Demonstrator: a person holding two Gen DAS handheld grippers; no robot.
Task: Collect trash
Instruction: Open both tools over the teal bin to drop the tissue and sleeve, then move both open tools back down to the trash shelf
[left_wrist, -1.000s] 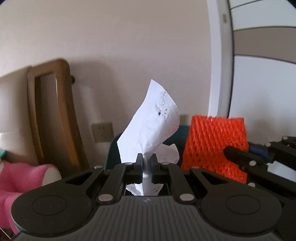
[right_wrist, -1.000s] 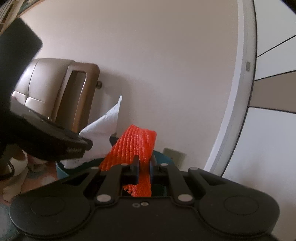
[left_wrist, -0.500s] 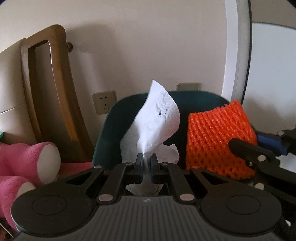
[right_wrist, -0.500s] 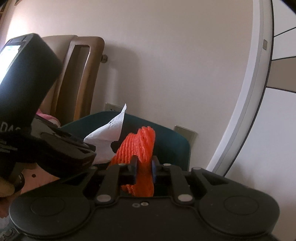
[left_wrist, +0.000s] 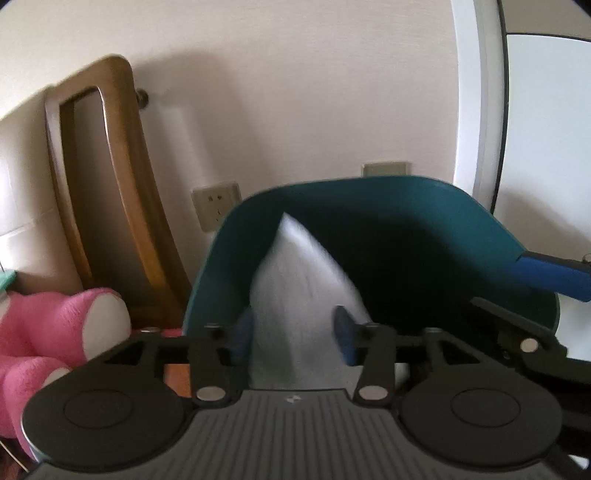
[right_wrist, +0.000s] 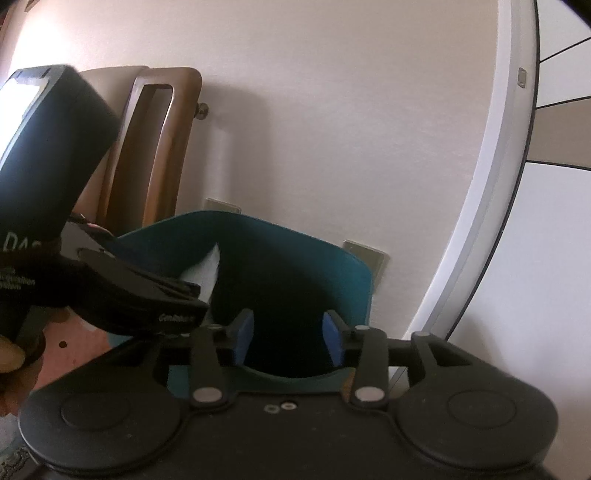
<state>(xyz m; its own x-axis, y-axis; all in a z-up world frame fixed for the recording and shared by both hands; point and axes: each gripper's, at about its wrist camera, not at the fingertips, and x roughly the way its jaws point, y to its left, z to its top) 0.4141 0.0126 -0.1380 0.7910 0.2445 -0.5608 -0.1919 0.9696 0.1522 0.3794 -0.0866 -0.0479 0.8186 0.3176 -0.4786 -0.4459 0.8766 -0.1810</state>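
Your white tissue (left_wrist: 303, 306) is smeared by motion blur, so you cannot tell whether it touches the bin wall, and its lower end is cut off behind your left tool's (left_wrist: 293, 334) body. It sits between that tool's blue pads (left_wrist: 242, 334), which are spreading apart and no longer pinch it, over the mouth of the teal bin (left_wrist: 480, 229). The bin's floor is lost in shadow; only the tissue shows inside, near its left wall. Your right tool (right_wrist: 288, 338) has its jaws opening too, with nothing between them, hovering over the bin's near rim. From the right wrist view the left tool's body covers most of the tissue.
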